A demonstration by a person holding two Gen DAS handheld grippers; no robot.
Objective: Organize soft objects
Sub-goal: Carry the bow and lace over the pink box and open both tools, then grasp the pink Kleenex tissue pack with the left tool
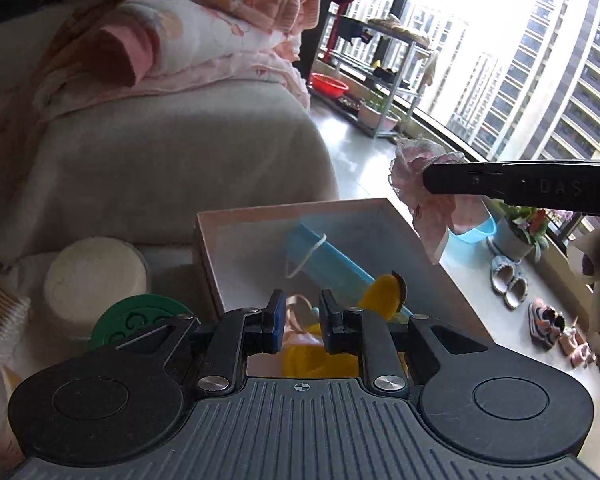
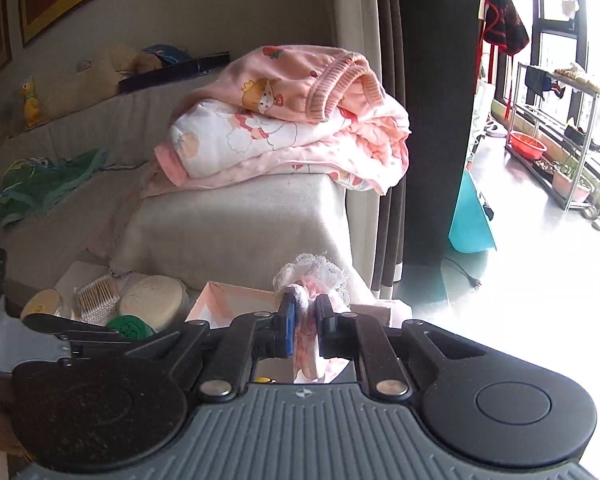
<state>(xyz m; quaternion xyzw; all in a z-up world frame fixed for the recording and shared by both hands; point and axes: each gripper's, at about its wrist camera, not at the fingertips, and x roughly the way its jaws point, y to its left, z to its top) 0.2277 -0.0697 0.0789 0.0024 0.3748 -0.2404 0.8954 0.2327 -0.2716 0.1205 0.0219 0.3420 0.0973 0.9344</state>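
Here the right claw (image 2: 304, 312) is clenched on a lacy pink scrunchie (image 2: 320, 268); the left claw (image 1: 302, 312) is clenched, empty.

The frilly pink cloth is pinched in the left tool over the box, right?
Not quite: the right tool pinches the frilly pink cloth, as the right wrist view shows. It does hang over the box, beside the left tool.

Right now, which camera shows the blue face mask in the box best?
The left wrist view: the blue face mask lies plainly inside the pink box. The right wrist view shows only the box's corner; the mask is hidden.
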